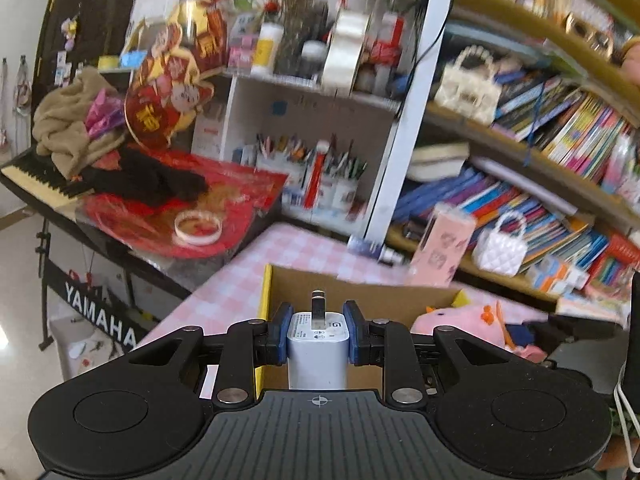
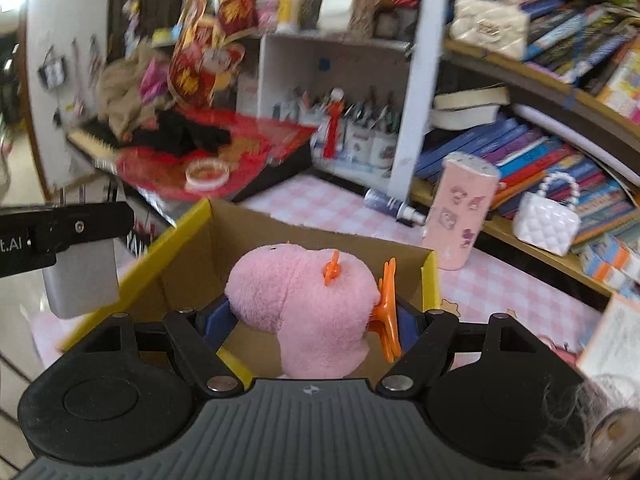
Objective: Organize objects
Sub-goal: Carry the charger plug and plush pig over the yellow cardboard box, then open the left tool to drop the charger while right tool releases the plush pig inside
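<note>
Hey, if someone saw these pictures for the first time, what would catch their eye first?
Probably the pink plush toy gripped in the right gripper, filling the middle of the right wrist view above an open cardboard box. Next, the white charger plug clamped in the left gripper over the same box, with crowded bookshelves behind.

Bright, even daylight is filling both views, glaring off the pale floor [image 1: 24, 280] at the left edge. Motion blur is smearing the bookshelves [image 1: 560, 152] and red decorations [image 2: 208, 52]. Fisheye distortion is bending shelf lines toward the corners; near foregrounds are staying sharp.
</note>
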A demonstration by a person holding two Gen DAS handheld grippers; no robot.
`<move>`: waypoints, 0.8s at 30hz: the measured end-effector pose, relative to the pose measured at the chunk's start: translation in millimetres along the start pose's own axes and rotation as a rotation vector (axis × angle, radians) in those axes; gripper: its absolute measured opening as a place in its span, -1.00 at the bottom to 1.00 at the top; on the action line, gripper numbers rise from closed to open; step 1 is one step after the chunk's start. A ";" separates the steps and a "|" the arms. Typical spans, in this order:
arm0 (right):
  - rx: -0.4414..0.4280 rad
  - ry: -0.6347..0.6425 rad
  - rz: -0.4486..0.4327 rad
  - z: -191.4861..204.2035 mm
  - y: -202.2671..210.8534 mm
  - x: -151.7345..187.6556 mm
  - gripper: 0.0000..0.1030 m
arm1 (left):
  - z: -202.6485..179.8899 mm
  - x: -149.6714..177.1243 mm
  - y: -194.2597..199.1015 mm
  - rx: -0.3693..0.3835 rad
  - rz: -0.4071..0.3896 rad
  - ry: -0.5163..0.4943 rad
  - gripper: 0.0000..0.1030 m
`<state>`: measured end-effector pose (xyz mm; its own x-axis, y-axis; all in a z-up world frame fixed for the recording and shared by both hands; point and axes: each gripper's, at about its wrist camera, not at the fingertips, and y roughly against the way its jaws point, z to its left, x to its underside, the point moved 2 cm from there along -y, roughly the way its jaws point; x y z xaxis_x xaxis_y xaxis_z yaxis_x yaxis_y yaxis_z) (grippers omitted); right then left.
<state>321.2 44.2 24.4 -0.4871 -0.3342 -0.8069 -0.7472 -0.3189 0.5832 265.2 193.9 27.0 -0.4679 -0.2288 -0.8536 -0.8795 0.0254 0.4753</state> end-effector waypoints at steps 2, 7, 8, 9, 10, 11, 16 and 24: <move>-0.015 0.060 0.042 -3.8 -20.6 -2.0 0.49 | -1.0 2.1 -17.0 -0.013 0.036 -0.001 -0.52; -0.081 0.221 0.132 -2.0 -55.5 2.4 0.49 | -5.9 10.7 -51.7 -0.044 0.118 -0.036 -0.52; -0.097 0.236 0.153 -0.8 -60.4 3.8 0.49 | -6.5 12.1 -56.5 -0.052 0.132 -0.039 -0.52; -0.116 0.249 0.176 0.1 -64.9 5.2 0.49 | -6.3 13.6 -60.8 -0.060 0.146 -0.039 -0.52; -0.129 0.265 0.195 1.5 -68.4 6.4 0.49 | -5.7 14.8 -64.3 -0.068 0.161 -0.037 -0.52; -0.138 0.282 0.213 3.8 -71.4 8.2 0.49 | -5.6 15.6 -66.0 -0.067 0.168 -0.041 -0.51; -0.176 0.280 0.258 6.3 -78.6 8.7 0.49 | -12.9 17.2 -71.5 -0.075 0.193 -0.087 -0.51; -0.200 0.141 0.350 -10.1 -91.2 6.2 0.49 | -19.1 20.0 -70.5 -0.061 0.193 -0.115 -0.48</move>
<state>390.8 62.3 -32.8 -0.6187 -0.5661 -0.5447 -0.4385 -0.3264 0.8373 319.5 169.0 -19.6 -0.6369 -0.1127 -0.7626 -0.7674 -0.0019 0.6412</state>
